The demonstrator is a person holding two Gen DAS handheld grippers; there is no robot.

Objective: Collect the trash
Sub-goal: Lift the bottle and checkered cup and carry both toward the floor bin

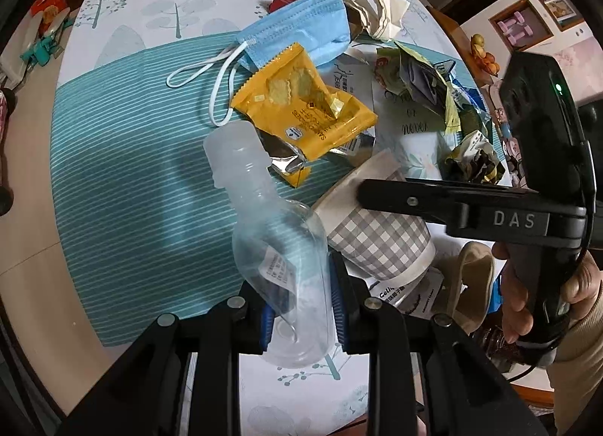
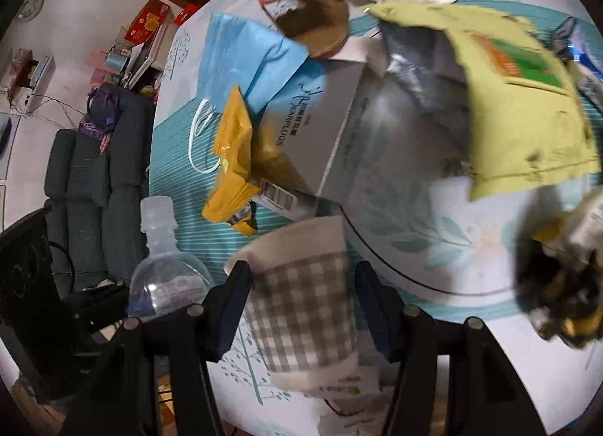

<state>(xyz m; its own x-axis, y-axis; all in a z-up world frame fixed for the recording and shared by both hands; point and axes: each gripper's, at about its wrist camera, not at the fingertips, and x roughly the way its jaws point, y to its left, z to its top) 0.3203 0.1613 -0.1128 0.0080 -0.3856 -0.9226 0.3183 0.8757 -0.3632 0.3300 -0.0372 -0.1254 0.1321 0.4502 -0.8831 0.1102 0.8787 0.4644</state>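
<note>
My left gripper (image 1: 301,304) is shut on the lower body of a clear plastic bottle (image 1: 279,240), which tilts up and to the left with its cap end over the table. The bottle (image 2: 166,277) also shows at the left of the right wrist view. A grey checked paper cup (image 2: 305,315) lies on its side between the fingers of my right gripper (image 2: 303,307). That gripper stands open, with a gap at the right pad. In the left wrist view one finger of the right gripper (image 1: 377,194) reaches across the cup (image 1: 380,243).
Trash is piled on the teal striped tablecloth (image 1: 132,172): a yellow snack wrapper (image 1: 305,108), a blue face mask (image 1: 301,28), crumpled paper (image 1: 384,13), a green-yellow wrapper (image 2: 520,104), a dark crumpled wrapper (image 2: 561,285) and a white earplugs box (image 2: 320,126). A hand (image 1: 527,304) holds the right gripper.
</note>
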